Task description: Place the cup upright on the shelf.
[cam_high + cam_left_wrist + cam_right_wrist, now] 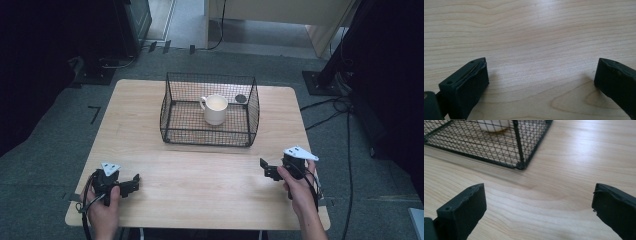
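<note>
**One mug in the basket, both grippers empty**

High view: one cream mug (215, 109), handle left, stands upright inside one black wire basket (172, 131) near the table's (200, 180) far edge. Left gripper (131, 184) and right gripper (265, 169) hover at the near corners.

Left gripper view: jaws released over bare wood.

Right gripper view: jaws released, the basket's (520, 157) corner ahead.

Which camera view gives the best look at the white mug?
The high view: the white mug stands upright inside the wire basket, whole, handle to its left. The right gripper view catches just its base through the mesh. The left gripper view faces bare table.
</note>
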Available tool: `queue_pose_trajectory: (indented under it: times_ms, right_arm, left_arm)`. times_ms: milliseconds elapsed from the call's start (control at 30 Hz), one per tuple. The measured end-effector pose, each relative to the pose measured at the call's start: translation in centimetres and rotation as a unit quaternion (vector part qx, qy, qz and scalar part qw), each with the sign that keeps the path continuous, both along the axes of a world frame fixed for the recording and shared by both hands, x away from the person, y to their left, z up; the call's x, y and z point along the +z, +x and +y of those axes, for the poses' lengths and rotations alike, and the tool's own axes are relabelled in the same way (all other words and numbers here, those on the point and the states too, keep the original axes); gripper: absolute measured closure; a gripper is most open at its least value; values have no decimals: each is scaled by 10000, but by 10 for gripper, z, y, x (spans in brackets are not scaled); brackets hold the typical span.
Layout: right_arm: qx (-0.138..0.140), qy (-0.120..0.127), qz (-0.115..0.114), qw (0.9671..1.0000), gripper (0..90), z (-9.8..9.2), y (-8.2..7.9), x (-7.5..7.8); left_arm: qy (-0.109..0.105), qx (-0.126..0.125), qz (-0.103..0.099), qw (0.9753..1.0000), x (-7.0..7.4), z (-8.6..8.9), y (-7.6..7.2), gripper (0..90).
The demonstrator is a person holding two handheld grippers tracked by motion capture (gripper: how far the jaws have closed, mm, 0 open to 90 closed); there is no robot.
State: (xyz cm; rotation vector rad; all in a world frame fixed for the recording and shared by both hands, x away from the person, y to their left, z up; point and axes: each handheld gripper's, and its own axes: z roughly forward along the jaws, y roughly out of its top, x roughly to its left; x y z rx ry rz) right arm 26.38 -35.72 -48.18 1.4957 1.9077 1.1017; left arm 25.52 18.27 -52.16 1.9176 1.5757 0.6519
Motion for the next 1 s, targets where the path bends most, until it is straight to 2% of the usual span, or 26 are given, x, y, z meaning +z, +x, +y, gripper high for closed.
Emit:
queue_pose_trajectory:
  times_ms: [400,1000]
  right_arm:
    - [-362,-37,177,9992,0,-26,-16,-19]
    - [-787,-318,366,9957,0,-58,-42,-37]
  left_arm:
    - [-9,-25,-6,10000,0,-2,0,0]
    - [-8,-27,-4,10000,0,-2,0,0]
